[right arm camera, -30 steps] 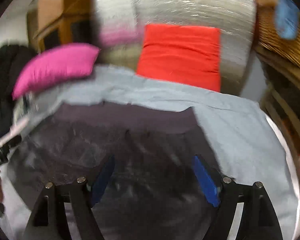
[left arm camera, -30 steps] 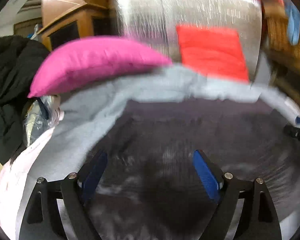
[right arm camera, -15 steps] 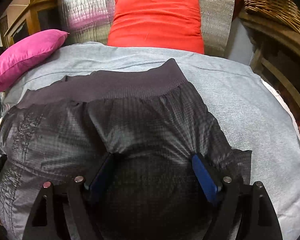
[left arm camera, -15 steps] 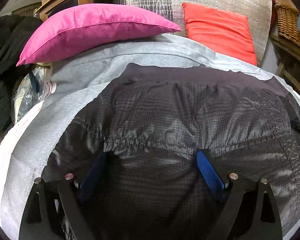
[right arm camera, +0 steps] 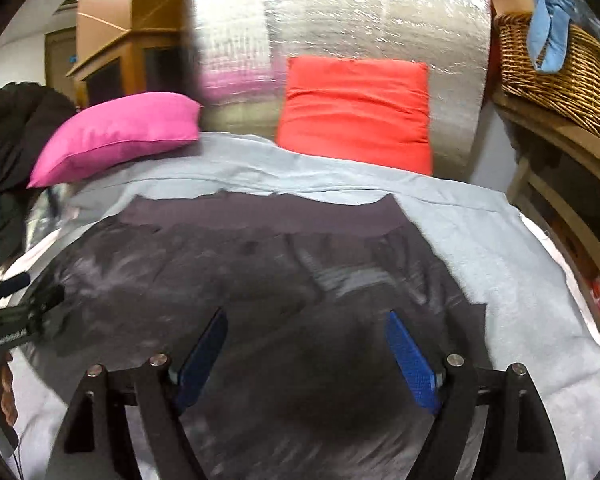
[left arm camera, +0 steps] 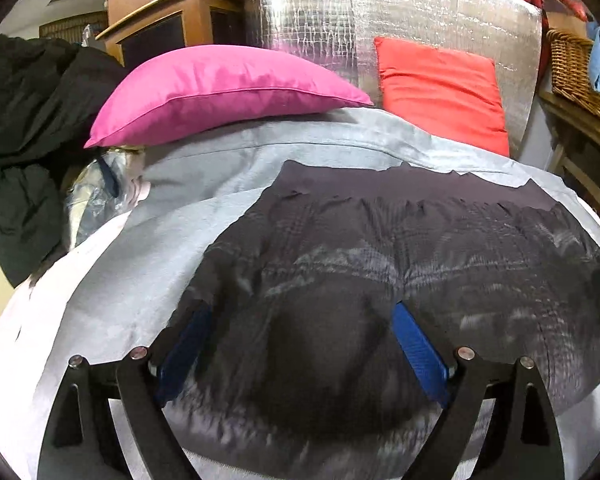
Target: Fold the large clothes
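dark grey quilted garment (left arm camera: 400,280) flat on light grey sheet (left arm camera: 112,300) | left gripper (left arm camera: 300,336) wide, empty | right gripper (right arm camera: 306,342) wide, empty | pink cushion (left arm camera: 220,88) at 11 o'clock

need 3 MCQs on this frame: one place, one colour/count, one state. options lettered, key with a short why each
1. Where does the dark garment lie?
A. in the wicker basket
B. on the grey sheet
C. on the wooden shelf

2. What colour is the cushion propped upright against the silver foil panel?
A. orange-red
B. green
C. white

3. How do the fingers of the left gripper stand?
A. shut on the pink pillow
B. shut on a plastic bag
C. spread apart, over the garment

Key: B, grey sheet shows around it on both sides; A, orange-red cushion leans on the foil; C, blue pads sit wide apart with dark fabric between.
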The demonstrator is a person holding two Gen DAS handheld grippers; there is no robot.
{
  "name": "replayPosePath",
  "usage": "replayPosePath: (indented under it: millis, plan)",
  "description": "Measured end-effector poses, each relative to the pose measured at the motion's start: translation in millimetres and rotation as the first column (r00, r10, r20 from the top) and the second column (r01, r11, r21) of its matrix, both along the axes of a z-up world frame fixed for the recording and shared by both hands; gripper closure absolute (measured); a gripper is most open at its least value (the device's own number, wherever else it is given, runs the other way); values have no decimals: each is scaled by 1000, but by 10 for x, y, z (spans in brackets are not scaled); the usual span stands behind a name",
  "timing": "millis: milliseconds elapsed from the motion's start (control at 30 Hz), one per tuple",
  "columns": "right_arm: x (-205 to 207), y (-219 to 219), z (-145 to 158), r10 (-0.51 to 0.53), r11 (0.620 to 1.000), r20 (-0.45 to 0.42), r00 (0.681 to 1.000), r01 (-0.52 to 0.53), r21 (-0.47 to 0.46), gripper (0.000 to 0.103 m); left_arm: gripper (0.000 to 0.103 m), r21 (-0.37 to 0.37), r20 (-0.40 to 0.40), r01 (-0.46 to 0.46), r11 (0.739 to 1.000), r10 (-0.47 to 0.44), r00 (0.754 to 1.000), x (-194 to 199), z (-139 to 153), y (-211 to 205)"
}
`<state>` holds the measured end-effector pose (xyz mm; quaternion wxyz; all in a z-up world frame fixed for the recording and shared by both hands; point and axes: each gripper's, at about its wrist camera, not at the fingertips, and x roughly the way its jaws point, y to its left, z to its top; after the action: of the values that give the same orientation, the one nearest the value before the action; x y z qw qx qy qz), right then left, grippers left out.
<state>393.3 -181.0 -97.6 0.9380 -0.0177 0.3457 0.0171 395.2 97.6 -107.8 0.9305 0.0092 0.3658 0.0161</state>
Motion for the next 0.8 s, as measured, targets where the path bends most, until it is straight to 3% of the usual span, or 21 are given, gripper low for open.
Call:
replayPosePath:
  millis: [100,200,300,433,533,633,733,800]
  plan:
    - [1,51,-218,-4,1000,-47,999,3,-23,19,10,0,-19,-19,1000,19,1000,-20,-84,75]
    - [34,-12,-477,-31,999,-80,996,29,-37,19,10,-12,-88,-30,999,29,996,19,-306,168]
    - [49,-64,-525,-46,999,-81,996,44,-27,17,9,-18,-74,-16,1000,15,997,3,-449,203]
    - [82,-45,-493,-38,998,-104,994,34,-43,16,10,-34,-104,-16,999,13,995,-7,-341,224]
    - [39,-256,-293,-15,997,-111,994,24,79,16,10,-74,-59,17,997,-22,998,-66,-136,401]
    - [-48,-676,-111,-59,981,-82,995,73,181,16,9,-99,-22,-21,995,19,1000,-67,10,733]
    - [-71,-1228,-46,-145,950,-102,984,167,264,13,9,-226,-99,-118,967,98,990,49,-52,1194]
    - [-74,-1651,-122,-229,903,-156,961,269,334,13,9,-290,-136,-182,939,148,980,69,-120,1391]
